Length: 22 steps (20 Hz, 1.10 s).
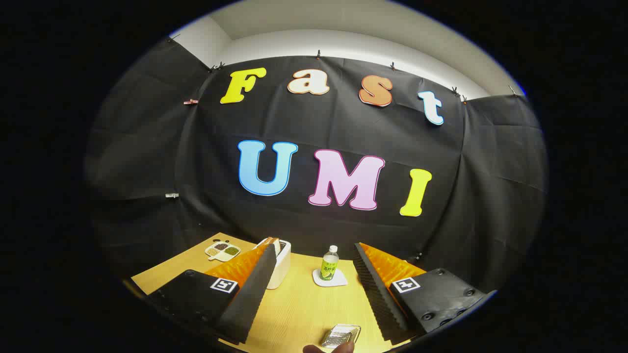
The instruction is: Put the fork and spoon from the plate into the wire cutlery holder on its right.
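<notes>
Over the pale wooden table (299, 304) with its fine straight grain, the gripper (315, 247) hangs with its jaws spread wide. The two ridged fingers (250, 289) stand well apart and hold nothing; neither pad touches any object, and open tabletop lies between them.

The landmark here is a small clear plastic bottle with a white cap and a green label (329, 264). It stands upright between the two fingertips and a little beyond them, nearer the right one, with the black cloth wall behind it. Both fingers reach forward to either side of the bottle without touching it.

Left of the bottle is a white rounded box-like container (280, 267), open at the top with something tan showing at its rim. The left finger covers its near side, so whether they touch cannot be told.

Under the bottle lies a white square coaster with rounded corners (338, 280), flat on the wood, its near edge sticking out towards the gripper.

Further left of the bottle, past the white container and near the table's far edge, sits a small white divided dish (222, 250) with dark, green and pale fillings in separate compartments.

Nearer than the bottle, close in between the finger bases, lies a small shiny metal piece with a mesh-like face (341, 336), tilted. It may be the wire cutlery holder, but it is too small to be sure.

Just below that metal piece a person's fingertip (328, 348) shows, close to it.
</notes>
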{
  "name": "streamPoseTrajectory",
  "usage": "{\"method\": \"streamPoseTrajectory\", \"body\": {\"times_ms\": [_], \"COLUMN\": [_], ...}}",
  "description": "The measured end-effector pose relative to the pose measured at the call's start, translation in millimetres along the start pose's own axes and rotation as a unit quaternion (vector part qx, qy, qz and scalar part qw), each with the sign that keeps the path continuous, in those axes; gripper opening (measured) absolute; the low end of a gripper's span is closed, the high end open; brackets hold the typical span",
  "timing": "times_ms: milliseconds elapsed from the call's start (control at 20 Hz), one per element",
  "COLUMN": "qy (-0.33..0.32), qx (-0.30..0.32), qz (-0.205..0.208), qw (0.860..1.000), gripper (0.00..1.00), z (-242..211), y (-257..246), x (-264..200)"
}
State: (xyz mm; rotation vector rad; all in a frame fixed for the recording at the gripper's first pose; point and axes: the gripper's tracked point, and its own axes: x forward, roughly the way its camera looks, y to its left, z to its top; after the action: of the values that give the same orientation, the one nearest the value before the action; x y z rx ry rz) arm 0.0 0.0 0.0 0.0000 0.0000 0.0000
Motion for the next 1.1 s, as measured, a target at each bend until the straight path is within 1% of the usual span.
{"method": "streamPoseTrajectory", "body": {"times_ms": [500,700,800,900,1100], "qy": [0.004,0.011,0.021,0.041,0.114], "qx": [-0.002,-0.002,0.002,0.012,0.026], "qz": [0.002,0.012,0.029,0.066,0.131], "qw": [1.000,1.000,0.999,0.997,0.984], "gripper": [0.98,0.98,0.98,0.98,0.98], "z": [-1.4,-4.3,-7.3,-14.7,-44.6], "y": [7.0,14.7,24.9,44.5,83.2], "x": [3.8,6.0,6.5,7.1,3.9]}}
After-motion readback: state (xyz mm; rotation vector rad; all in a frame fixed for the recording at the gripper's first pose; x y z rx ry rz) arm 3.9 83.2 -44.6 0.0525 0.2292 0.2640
